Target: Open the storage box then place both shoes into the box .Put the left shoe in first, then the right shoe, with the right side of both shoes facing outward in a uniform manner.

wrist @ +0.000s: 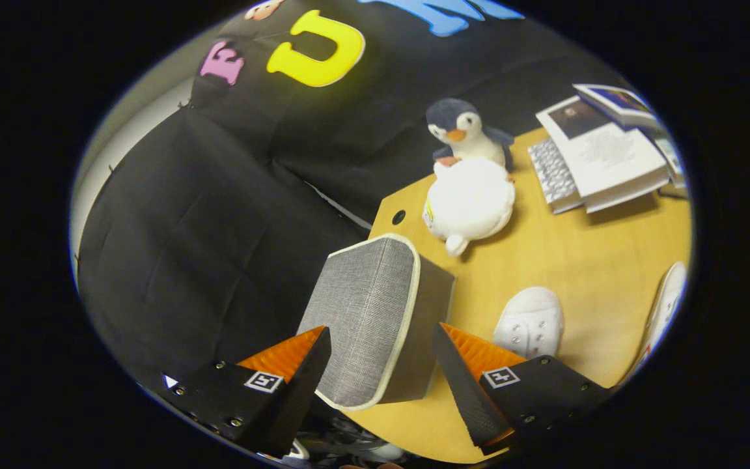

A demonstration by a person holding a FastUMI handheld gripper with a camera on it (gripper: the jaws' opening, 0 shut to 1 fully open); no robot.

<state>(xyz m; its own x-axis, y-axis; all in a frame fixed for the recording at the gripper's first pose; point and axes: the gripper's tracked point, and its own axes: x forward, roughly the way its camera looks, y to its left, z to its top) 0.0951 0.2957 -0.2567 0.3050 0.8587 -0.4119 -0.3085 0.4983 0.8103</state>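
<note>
Gripper point(381, 355) is held wide open, box point(375, 312) lid between its fingers; shoe point(531, 322) lies beside.

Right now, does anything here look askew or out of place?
Nothing looks spilled or damaged. The grey fabric storage box with cream piping sits tilted between the open gripper fingers, lid shut. The white canvas shoe lies beside it. The plush penguin and stacked books are bystanders.
</note>
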